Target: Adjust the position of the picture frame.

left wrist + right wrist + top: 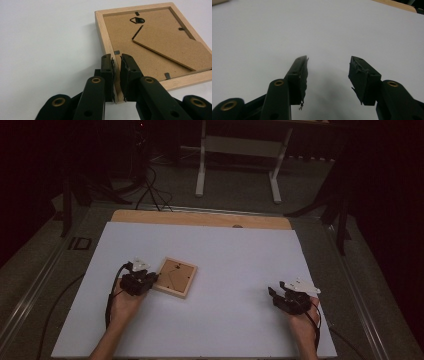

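My left gripper (150, 279) sat at the left of the white board (225, 250), clamped on the wooden rim of the picture frame (175, 277), one jaw outside the rim, one inside on the backing. The frame (155, 42) lay face down, left of the board's middle, brown back panel up, its stand flap (172, 47) lifted a bit, hanger (137, 20) near the far edge. Over at the right, my right gripper (274, 296) rested near the board's front right corner, well apart from the frame. Its jaws stood spread with nothing between, just bare board (317, 32) under the right gripper (328, 65).
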